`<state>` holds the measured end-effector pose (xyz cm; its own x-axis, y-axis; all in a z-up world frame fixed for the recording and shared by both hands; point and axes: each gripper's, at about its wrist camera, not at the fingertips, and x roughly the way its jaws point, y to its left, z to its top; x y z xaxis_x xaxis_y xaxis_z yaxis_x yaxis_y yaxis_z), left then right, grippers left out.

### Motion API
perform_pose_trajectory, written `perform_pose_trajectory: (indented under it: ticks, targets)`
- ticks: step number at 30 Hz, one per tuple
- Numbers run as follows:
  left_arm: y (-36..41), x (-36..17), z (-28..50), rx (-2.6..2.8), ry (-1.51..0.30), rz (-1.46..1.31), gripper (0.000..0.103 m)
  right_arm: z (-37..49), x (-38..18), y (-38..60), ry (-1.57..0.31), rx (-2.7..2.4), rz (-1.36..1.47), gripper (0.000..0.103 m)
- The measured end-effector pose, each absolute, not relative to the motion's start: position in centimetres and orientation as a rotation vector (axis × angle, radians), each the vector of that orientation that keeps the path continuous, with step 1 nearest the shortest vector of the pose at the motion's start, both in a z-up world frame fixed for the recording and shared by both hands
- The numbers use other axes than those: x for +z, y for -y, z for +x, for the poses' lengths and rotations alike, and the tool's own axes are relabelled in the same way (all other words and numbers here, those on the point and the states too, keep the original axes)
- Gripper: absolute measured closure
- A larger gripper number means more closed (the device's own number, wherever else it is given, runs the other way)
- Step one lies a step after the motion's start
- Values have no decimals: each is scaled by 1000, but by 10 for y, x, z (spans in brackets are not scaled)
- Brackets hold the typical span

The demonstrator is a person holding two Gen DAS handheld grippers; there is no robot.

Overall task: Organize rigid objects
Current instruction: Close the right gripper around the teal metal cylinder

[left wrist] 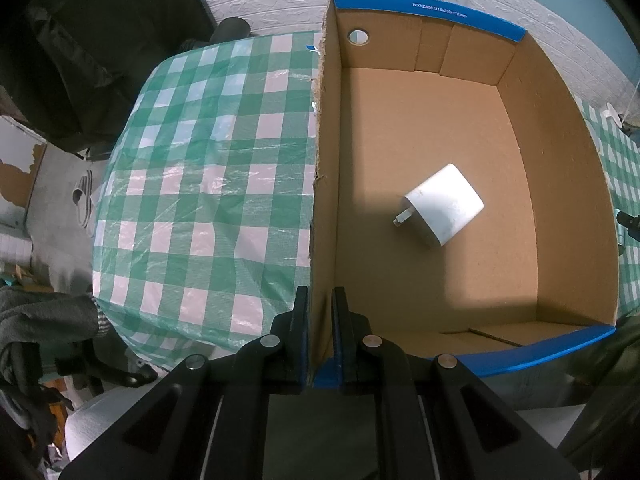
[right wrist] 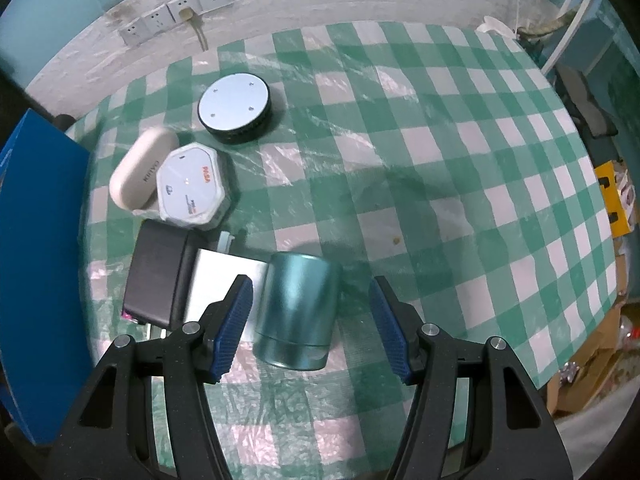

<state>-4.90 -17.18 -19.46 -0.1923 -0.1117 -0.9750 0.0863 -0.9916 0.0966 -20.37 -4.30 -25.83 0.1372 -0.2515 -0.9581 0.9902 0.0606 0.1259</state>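
"PISEN"-marked white case (right wrist: 191,186)

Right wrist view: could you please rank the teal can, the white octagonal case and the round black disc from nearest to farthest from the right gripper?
1. The teal can, lying between the open fingers of the right gripper.
2. The white octagonal case, farther off to the left.
3. The round black disc, farthest, toward the wall.

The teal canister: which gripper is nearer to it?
Right. The right gripper has its open jaws around the teal canister; the left gripper clamps the cardboard box wall.
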Motion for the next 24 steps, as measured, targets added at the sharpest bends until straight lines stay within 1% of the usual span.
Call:
perform_pose_trajectory:
  ticks: [13,16,18,20,24]
  targets:
    - [171,-194,-49,-2331,31,1910,94,-212,-276,45,-952,-1179,1105,42]
    - [172,-194,-49,-2331,33,1911,94,-211,-282,44,-955,-1166,1120,49]
    - [172,-194,-48,-2331,33,1913,94,-211,-283,45,-948,-1159,1130,55]
    - [172,-194,-49,-2331,33,1912,94,-211,-285,45,-950,-1158,1132,58]
    - [171,-194,-48,-2331,41,1913,94,-211,-287,45,-950,-1159,1129,58]
